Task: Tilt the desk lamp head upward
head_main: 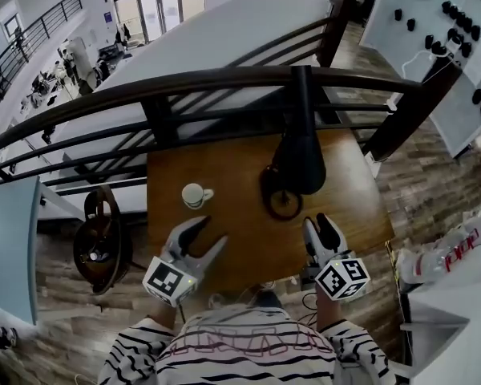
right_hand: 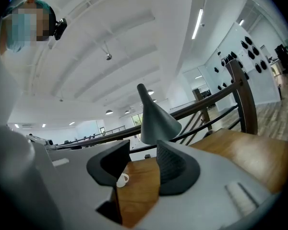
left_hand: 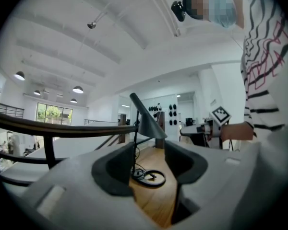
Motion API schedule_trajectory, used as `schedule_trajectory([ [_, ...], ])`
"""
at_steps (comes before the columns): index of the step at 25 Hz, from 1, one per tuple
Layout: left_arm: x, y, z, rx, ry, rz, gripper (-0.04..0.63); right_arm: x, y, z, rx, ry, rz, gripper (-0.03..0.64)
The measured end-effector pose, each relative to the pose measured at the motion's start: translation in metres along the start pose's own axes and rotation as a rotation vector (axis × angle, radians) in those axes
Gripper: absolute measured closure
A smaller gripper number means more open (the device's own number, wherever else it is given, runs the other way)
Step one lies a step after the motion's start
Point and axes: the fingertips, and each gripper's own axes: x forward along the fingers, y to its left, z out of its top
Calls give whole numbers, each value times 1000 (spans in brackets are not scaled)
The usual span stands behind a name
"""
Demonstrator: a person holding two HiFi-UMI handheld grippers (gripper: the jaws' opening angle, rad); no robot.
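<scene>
Approach step, by the look of it: no contact yet with the desk lamp head (head_main: 298, 163). Stands at the centre of the head view, over the far half of the wooden table (head_main: 232, 167), above its ring base (head_main: 267, 192) and just below the dark railing (head_main: 224, 77).

Left gripper (head_main: 209, 233) at lower left of centre, jaws wide apart, with nothing between them but bare tabletop and the lamp well beyond. Right gripper (head_main: 318, 224) at lower right of centre, just short of the base, jaws likewise well apart and empty. White cup (head_main: 195, 195) left of the lamp, apart from both grippers.

Shows in the right gripper view as a dark cone, narrow end at upper centre, wide mouth lower and slightly to the right. Long axis close to upright with a slight lean, mouth aimed down at the table.

Next move, probably: raise one gripper to the cone, close on its flank or rim, and swing the mouth upward about the joint at the narrow end. Likely calls for steadying the base or stem with the other gripper, to keep the lamp from sliding or tipping.
</scene>
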Motion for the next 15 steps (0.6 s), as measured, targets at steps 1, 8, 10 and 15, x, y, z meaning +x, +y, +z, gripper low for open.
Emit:
schedule_trajectory([
  [1, 11, 0, 0, -1, 5, 8, 396, 6, -11, 2, 11, 8, 6, 454],
  [8, 81, -13, 0, -2, 13, 31, 396, 35, -72, 13, 105, 35, 66, 453],
  [10, 94, -13, -2, -3, 14, 36, 396, 41, -82, 10, 129, 42, 78, 453],
  [15, 123, -21, -5, 4, 35, 11, 397, 54, -100, 2, 184, 52, 104, 453],
])
